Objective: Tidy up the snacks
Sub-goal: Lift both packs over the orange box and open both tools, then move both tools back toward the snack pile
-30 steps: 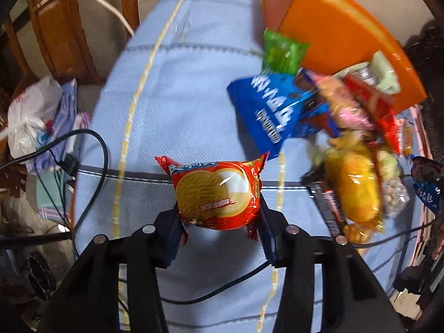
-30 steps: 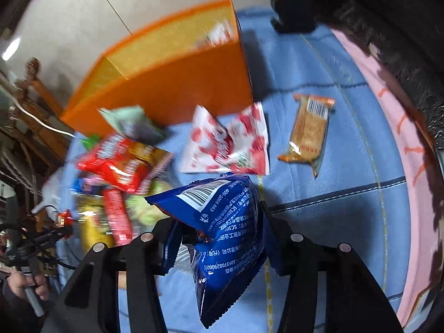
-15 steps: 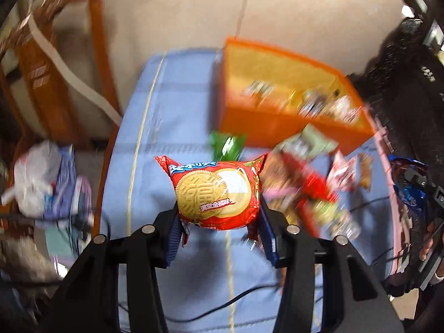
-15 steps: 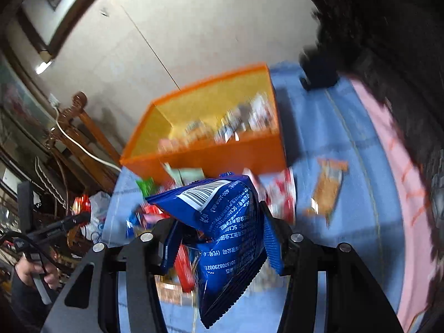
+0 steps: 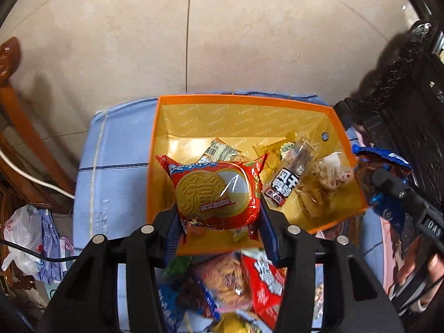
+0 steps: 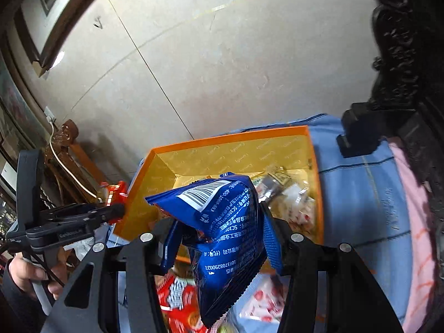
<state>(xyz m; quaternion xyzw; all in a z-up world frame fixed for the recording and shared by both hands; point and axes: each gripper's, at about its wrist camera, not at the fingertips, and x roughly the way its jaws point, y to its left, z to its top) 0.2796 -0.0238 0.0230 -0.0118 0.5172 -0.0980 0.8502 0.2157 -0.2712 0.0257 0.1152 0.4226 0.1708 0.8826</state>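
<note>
- Snacks: left gripper (image 5: 219, 219) is clamping the red biscuit pack (image 5: 215, 193), right gripper (image 6: 219, 238) the blue bag (image 6: 222, 236); orange box (image 5: 241, 102) is sitting just ahead of both.
- I'm watching the blue bag: it is hanging loosely and could be snagging the box's near wall.

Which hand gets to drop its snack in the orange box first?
Probably left. The left gripper holds its red cookie pack over the orange box; the right gripper's blue bag hangs nearer the rim.
</note>
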